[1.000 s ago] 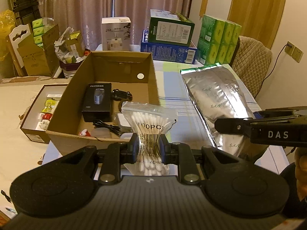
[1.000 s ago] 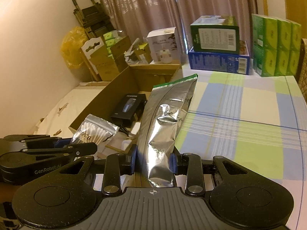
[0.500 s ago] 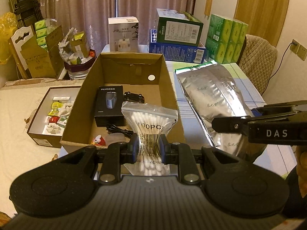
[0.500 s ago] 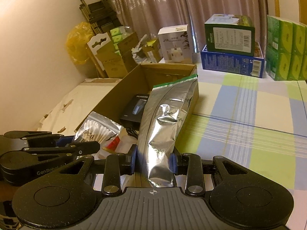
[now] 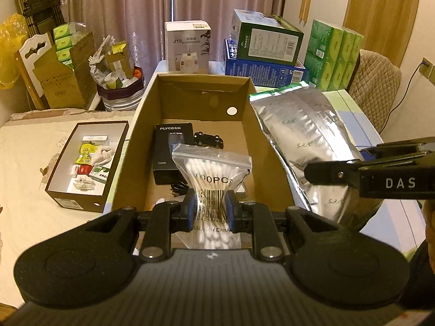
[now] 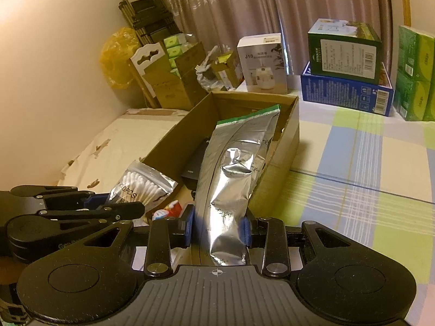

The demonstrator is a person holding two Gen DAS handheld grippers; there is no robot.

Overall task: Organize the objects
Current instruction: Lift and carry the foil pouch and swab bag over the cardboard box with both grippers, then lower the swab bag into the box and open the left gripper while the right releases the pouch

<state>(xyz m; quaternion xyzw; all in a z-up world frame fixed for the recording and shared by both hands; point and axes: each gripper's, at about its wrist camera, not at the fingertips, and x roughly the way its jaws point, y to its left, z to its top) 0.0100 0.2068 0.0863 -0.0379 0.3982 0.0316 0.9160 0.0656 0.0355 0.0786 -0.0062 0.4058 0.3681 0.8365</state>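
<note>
My left gripper (image 5: 209, 210) is shut on a clear zip bag of cotton swabs (image 5: 212, 179), held above the near end of an open cardboard box (image 5: 267, 146). Inside the box lie a black razor box (image 5: 171, 152), a small black toy car (image 5: 209, 139) and a cable. My right gripper (image 6: 218, 229) is shut on a long silver foil pouch (image 6: 233, 168) with a green top edge, raised over the box's right wall (image 6: 292, 135). The swab bag (image 6: 141, 186) and the left gripper show at the lower left of the right wrist view.
A small dark box (image 5: 87, 160) of packets sits left of the cardboard box. At the far table edge stand a white carton (image 5: 187, 47), stacked green and blue boxes (image 5: 263, 51) and green tissue packs (image 5: 334, 54). A padded chair (image 5: 378, 84) is at right; checked tablecloth (image 6: 367, 168) lies right.
Both grippers have moved left and forward over the cardboard box with their bags still held; the foil pouch now overhangs the box's right wall.
</note>
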